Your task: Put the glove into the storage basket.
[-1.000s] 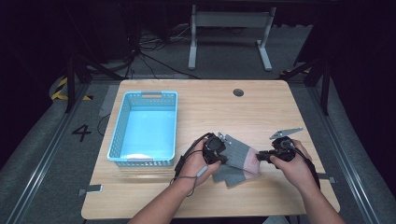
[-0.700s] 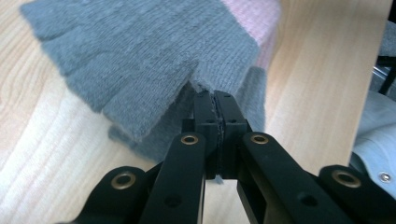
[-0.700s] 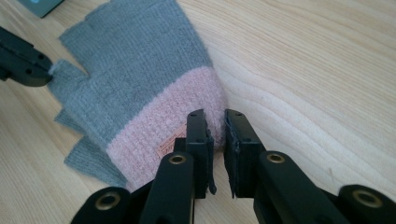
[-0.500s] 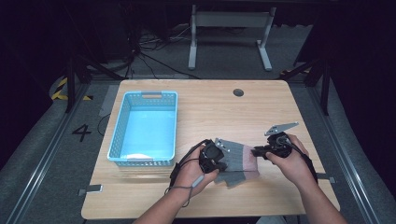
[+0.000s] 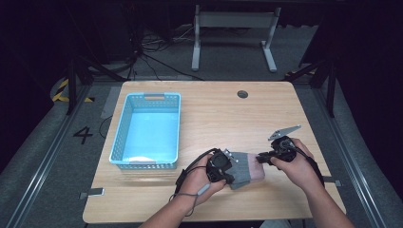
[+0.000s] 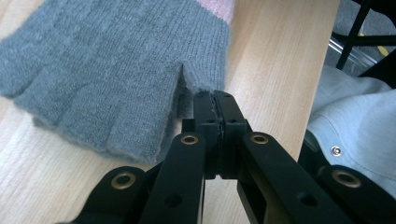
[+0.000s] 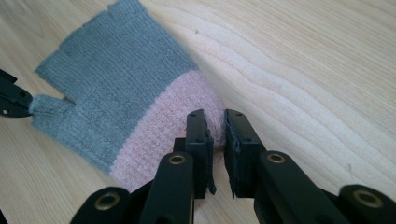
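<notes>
While both hands work near the front edge of the wooden surface (image 5: 214, 104), a grey glove (image 5: 242, 168) with a pink cuff (image 7: 163, 126) lies flat between the two tools. The left tool (image 6: 215, 100) has its jaws pressed fully together, and their tips sit right at the thumb of the glove (image 6: 203, 81); whether a bit of knit is actually pinched between them I cannot tell, since the thumb's edge ends just where the jaws meet. From that tool the glove's finger stubs spread away to the left and ahead, resting on the wood.

At the opposite end, the right tool (image 7: 215, 126) has its jaws a little apart, with the fuzzy edge of the cuff between them. The pads look close against the cuff on both sides, so it appears to be gripping it. Far off beyond this tool's jaws, at the left of its own view, the black tip of the other tool meets the thumb.

Well to the left of the left tool stands a light blue basket (image 5: 124, 128).
</notes>
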`<state>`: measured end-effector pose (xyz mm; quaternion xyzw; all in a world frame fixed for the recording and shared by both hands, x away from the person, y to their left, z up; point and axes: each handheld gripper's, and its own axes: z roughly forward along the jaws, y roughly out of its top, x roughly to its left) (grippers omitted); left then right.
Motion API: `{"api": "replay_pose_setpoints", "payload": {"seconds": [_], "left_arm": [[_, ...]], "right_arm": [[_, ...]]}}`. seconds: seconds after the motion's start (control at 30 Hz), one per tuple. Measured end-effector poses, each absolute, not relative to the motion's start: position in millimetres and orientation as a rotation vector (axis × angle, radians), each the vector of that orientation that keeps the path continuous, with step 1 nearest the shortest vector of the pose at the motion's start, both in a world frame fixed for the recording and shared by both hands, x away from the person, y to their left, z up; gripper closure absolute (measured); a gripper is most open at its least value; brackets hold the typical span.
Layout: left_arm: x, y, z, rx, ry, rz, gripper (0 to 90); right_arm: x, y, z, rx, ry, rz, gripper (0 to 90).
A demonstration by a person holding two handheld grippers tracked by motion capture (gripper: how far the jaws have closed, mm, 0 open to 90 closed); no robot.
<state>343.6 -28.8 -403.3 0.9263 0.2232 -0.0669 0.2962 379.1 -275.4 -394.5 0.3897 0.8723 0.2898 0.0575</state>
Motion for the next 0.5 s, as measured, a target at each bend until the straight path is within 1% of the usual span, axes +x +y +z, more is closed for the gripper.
{"api": "replay_pose_setpoints", "payload": {"seconds": [0.5], "left_arm": [[343.6,-38.5,-414.8,2.537,0.564,-0.245,89.8]], "right_arm": [[381.1,-272.6,-404.8,1.187,2.682,0.829,79.6]]}}
